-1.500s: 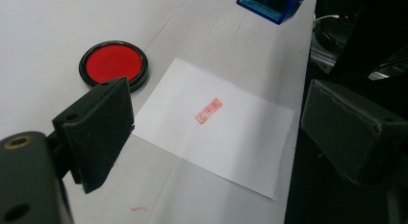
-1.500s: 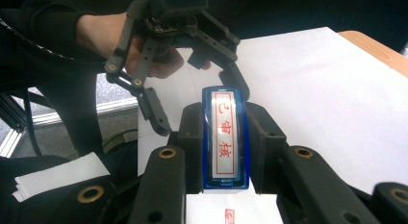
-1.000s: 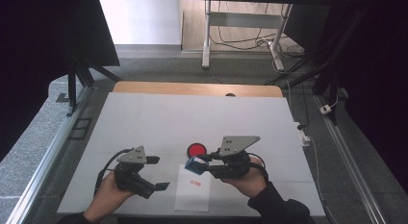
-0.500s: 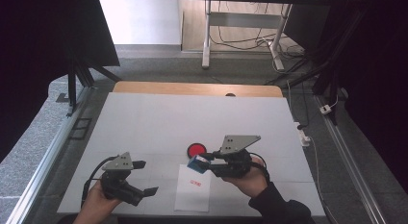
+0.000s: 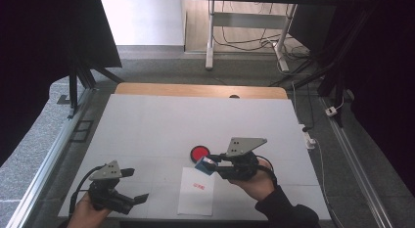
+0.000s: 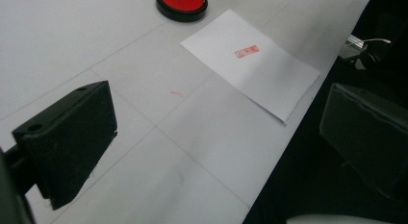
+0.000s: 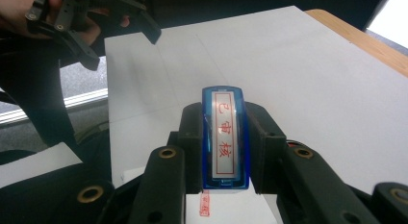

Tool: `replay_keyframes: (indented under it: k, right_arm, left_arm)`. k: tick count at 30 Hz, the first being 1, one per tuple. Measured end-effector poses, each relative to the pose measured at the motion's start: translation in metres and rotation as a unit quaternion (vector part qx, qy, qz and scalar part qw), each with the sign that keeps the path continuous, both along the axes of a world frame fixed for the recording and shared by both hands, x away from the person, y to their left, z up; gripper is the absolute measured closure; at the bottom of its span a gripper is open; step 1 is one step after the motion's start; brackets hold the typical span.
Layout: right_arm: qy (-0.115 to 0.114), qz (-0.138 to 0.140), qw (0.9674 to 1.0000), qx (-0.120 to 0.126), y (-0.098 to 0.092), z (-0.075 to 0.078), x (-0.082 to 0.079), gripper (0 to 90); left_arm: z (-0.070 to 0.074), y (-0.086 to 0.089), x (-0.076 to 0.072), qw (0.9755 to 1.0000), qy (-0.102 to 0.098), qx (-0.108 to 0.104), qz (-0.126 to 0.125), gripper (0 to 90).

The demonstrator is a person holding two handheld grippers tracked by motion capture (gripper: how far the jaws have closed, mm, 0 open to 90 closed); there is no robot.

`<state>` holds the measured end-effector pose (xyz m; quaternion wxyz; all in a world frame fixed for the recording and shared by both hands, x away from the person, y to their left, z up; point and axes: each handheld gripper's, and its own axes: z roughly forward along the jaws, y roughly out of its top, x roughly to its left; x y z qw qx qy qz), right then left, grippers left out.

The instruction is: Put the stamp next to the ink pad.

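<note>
Right tool (image 5: 211, 163) is clenched on the blue rectangular plastic stamp (image 7: 225, 137), held above the white paper sheet (image 5: 196, 193) with its red imprint (image 6: 247, 51), just beside the round red ink pad (image 5: 199, 152). Left tool (image 5: 131, 185) hangs released, empty, near the counter (image 5: 161, 120) edge. Judgement: to stamp cleanly, keep the stamp face level, lower straight, no sliding.

1. Our right gripper (image 7: 225, 152) has both black jaws closed on a blue stamp (image 7: 225, 137).
2. The stamp's white face with red characters is turned up toward us.
3. Below the stamp, near the surface's (image 7: 308, 75) closest edge, we see a sheet (image 7: 226, 209) bearing a small red mark (image 7: 204, 205).
4. At top left, our left gripper (image 7: 120, 34), jaws apart, hangs by the surface's far corner, a hand (image 7: 21, 5) behind it.
5. A wooden strip (image 7: 365, 41) borders the surface at right.
</note>
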<state>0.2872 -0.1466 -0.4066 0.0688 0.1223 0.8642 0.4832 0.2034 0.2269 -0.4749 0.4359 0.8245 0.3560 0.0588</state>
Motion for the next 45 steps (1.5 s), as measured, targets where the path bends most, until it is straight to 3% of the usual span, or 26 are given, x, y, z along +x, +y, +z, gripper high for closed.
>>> replay_keyframes:
  k: [10, 22, 32, 37, 45]
  right_arm:
    - [0.001, -0.035, 0.9993, -0.011, -0.013, -0.003, 0.005, 71.6]
    - [0.003, -0.076, 0.9969, -0.019, -0.034, -0.007, 0.013, 71.6]
    - [0.005, -0.13, 0.9905, -0.044, -0.056, -0.015, 0.025, 71.6]
    - [-0.003, -0.157, 0.9853, -0.068, -0.063, -0.021, 0.032, 71.6]
    - [0.003, -0.185, 0.9784, -0.091, -0.07, -0.032, 0.044, 71.6]
  left_arm:
    - [-0.002, 0.014, -0.01, 0.9995, 0.008, 0.004, 0.031, 0.0]
    - [-0.002, 0.021, -0.015, 0.9977, 0.005, 0.026, 0.063, 0.0]
    - [-0.002, 0.022, -0.016, 0.9972, 0.005, 0.03, 0.068, 0.0]
    - [-0.002, 0.022, -0.016, 0.9971, 0.006, 0.034, 0.068, 0.0]
    - [-0.002, 0.022, -0.016, 0.9968, 0.006, 0.035, 0.071, 0.0]
